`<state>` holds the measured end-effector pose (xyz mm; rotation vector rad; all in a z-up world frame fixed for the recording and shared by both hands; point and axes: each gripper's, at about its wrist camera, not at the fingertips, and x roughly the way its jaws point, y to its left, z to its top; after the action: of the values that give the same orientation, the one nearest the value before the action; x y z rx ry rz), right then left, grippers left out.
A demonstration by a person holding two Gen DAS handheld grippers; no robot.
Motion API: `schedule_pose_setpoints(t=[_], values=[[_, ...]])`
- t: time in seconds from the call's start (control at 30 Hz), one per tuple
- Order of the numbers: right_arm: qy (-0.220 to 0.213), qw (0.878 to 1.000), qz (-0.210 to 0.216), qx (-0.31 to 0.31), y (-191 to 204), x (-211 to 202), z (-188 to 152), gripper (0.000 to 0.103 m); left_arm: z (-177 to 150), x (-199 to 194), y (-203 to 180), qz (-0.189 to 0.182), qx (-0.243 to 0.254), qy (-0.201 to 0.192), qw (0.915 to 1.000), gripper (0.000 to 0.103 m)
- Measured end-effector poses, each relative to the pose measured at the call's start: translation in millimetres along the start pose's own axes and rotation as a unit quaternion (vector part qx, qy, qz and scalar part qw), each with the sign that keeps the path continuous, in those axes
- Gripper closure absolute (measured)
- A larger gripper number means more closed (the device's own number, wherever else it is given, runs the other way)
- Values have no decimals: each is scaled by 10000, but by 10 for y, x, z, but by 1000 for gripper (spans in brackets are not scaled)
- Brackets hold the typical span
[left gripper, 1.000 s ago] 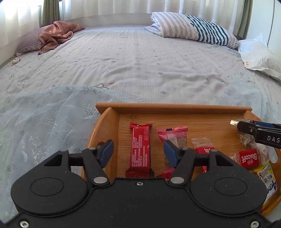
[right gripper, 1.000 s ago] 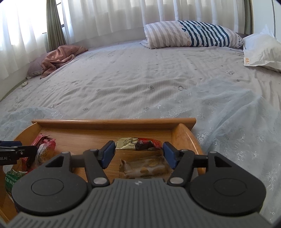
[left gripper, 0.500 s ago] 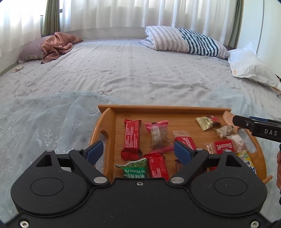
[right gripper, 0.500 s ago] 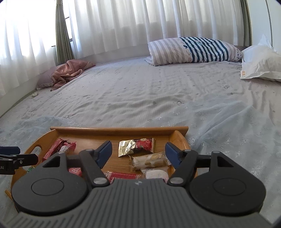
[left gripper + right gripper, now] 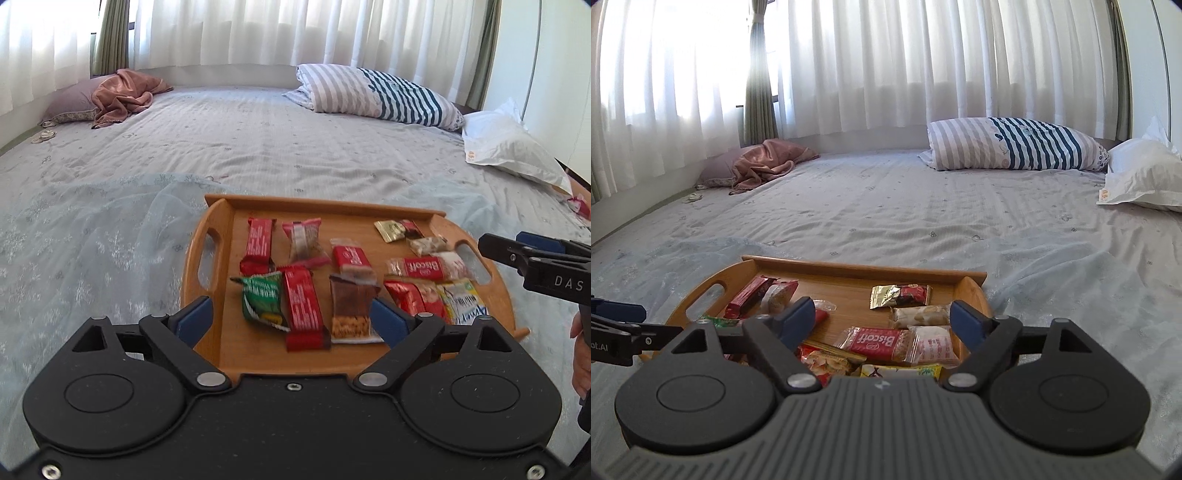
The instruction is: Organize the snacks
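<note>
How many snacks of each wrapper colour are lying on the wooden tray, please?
red wrappers: 5
pink and clear wrapper: 1
green packet: 1
brown packet: 1
gold and dark packet: 1
pale clear wrappers: 2
yellow and white packet: 1
Total: 12, leaving out an unclear red strip.

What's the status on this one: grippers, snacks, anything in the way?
Left gripper and right gripper both opening, nothing between the pads. Snacks, Biscoff pack included, lie on the wooden tray. Nothing in the way.
</note>
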<state>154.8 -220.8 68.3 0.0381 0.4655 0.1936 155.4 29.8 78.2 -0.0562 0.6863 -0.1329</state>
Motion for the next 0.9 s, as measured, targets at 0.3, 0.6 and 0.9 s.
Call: schedule_pose_setpoints(t=[0.3, 0.6, 0.9], values=[[-20, 10000, -5, 53, 96, -283, -250, 13, -295, -180, -50, -10, -95, 30, 10000, 11], [-30, 9999, -93, -48, 204, -415, -479, 11, -528, -180, -71, 32, -123, 161, 9998, 11], [3, 9997, -151, -177, 289, -455, -614, 10, -629, -142, -45, 161, -152, 216, 9995, 11]])
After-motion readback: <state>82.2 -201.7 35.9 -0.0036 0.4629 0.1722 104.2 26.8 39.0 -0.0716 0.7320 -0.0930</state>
